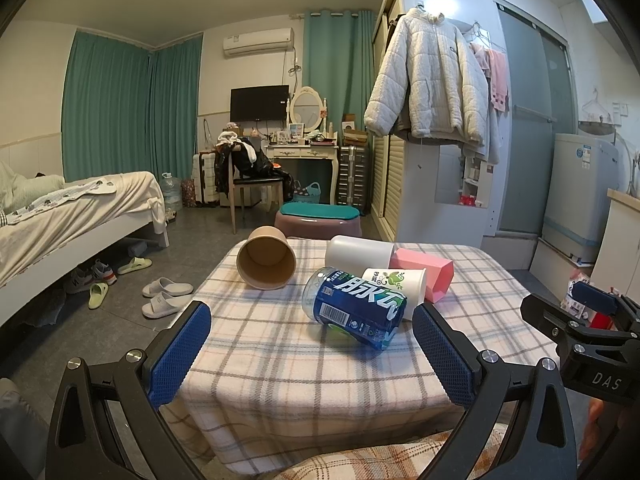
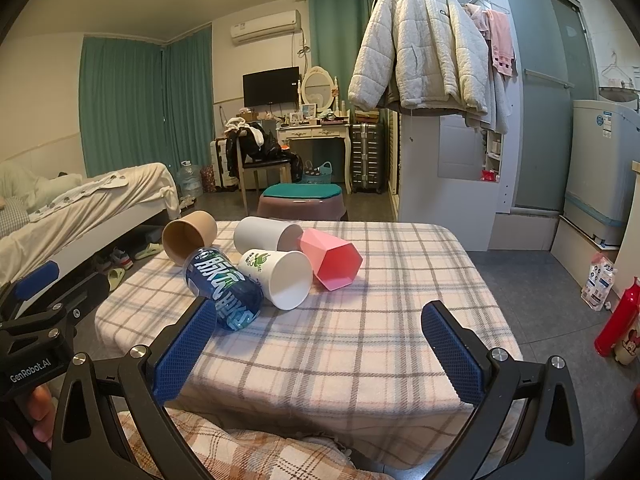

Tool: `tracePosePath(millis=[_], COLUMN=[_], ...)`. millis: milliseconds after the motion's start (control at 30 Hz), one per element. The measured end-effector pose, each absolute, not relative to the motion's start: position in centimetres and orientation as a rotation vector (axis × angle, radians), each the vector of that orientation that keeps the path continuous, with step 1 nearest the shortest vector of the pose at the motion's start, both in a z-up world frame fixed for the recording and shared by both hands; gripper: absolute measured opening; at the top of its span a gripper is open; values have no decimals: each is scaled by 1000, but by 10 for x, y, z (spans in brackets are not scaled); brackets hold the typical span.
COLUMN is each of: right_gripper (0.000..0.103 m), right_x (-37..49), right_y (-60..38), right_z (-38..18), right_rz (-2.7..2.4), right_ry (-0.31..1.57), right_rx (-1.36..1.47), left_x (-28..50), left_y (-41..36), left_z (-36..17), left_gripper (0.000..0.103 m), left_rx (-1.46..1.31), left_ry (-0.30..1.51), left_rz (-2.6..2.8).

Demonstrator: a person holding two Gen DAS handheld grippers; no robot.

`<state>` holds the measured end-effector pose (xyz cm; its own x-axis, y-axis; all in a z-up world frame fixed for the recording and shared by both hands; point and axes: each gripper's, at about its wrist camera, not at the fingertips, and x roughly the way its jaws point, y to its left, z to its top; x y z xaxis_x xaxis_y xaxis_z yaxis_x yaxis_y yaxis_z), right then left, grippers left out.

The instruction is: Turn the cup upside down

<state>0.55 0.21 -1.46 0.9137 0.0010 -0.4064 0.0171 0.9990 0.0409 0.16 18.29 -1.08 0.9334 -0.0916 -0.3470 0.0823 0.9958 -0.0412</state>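
Several cups lie on their sides on a plaid-covered table [image 1: 280, 360]: a brown paper cup [image 1: 266, 258], a plain white cup [image 1: 358, 251], a pink hexagonal cup [image 1: 424, 274], a white cup with green print [image 1: 400, 286] and a blue-labelled clear cup [image 1: 356, 308]. They also show in the right wrist view: brown [image 2: 188, 238], white [image 2: 266, 234], pink [image 2: 332, 260], printed white [image 2: 280, 276], blue [image 2: 224, 292]. My left gripper [image 1: 312, 354] is open and empty, short of the blue cup. My right gripper [image 2: 320, 354] is open and empty, over the table's near part.
A bed [image 1: 72, 216] stands to the left with slippers [image 1: 166, 296] on the floor. A purple stool [image 1: 318, 220] sits beyond the table. A wardrobe with a hanging jacket [image 1: 432, 76] and a washing machine [image 1: 580, 204] are on the right. A red bottle [image 2: 618, 316] stands on the floor.
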Motion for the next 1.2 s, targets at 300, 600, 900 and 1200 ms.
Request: tracePosePath(millis=[300, 600, 900, 1200], right_gripper=[103, 103, 103, 103], right_x=[5, 5, 4, 19], right_y=[4, 5, 8, 3], right_z=[-12, -15, -18, -1], right_rz=[-8, -8, -5, 68], right_ry=[420, 421, 424, 430], right_rx=[43, 43, 40, -55], left_x=[2, 2, 2, 18], left_y=[183, 182, 177, 179], left_z=[-11, -11, -17, -15], left_gripper=[103, 103, 103, 103], left_rx=[-25, -25, -25, -29], left_ry=[358, 358, 359, 383], left_rz=[-89, -89, -94, -51])
